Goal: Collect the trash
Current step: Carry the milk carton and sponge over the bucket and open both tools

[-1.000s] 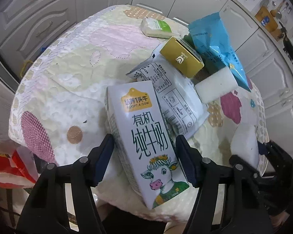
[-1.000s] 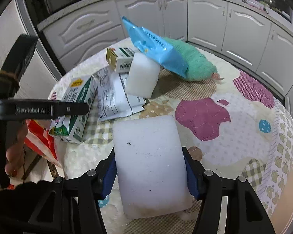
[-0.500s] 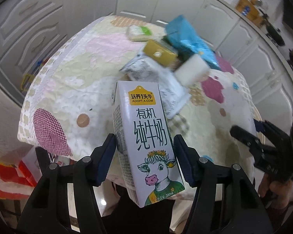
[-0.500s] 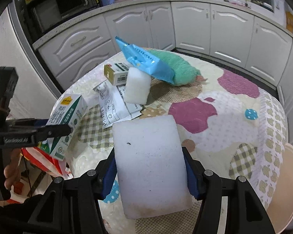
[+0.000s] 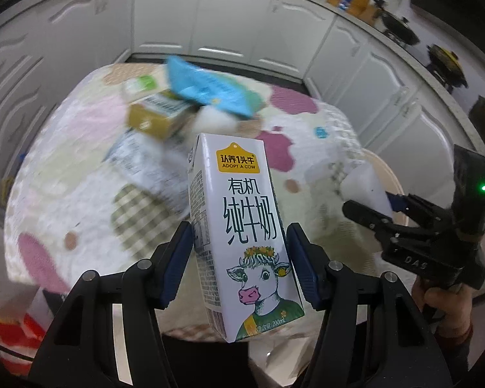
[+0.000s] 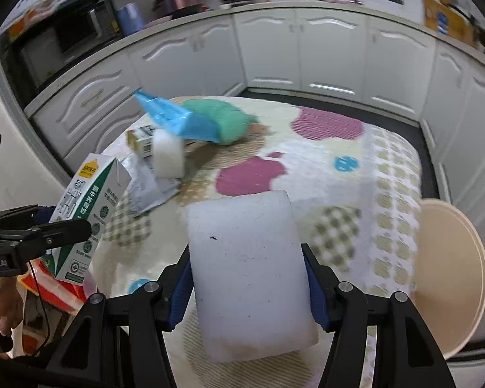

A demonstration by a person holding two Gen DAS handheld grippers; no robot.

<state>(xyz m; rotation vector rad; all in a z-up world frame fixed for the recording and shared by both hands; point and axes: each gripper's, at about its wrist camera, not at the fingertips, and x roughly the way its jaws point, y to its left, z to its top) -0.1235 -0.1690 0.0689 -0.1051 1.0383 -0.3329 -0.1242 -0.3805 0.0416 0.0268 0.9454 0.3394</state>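
Observation:
My left gripper [image 5: 239,268] is shut on a white milk carton [image 5: 242,226] with a cartoon cow and holds it upright above the table's near edge. The carton also shows in the right wrist view [image 6: 87,207]. My right gripper [image 6: 247,278] is shut on a white foam block [image 6: 245,271], lifted off the table; the block also shows in the left wrist view [image 5: 365,190]. On the table lie a blue wrapper [image 6: 177,119], a gold box [image 5: 158,116], a second foam block [image 6: 168,155] and a printed white pouch [image 5: 145,165].
The round table [image 6: 388,168] has a patterned quilted cloth. A green cloth bundle [image 6: 229,119] lies behind the blue wrapper. A red and white bag [image 6: 48,287] hangs by the table's left side. A beige stool [image 6: 449,274] stands at the right. White cabinets ring the room.
Both grippers have risen and pulled back from the table. The milk carton has gone from lying on the cloth to held upright in the air. The foam block is carried higher.

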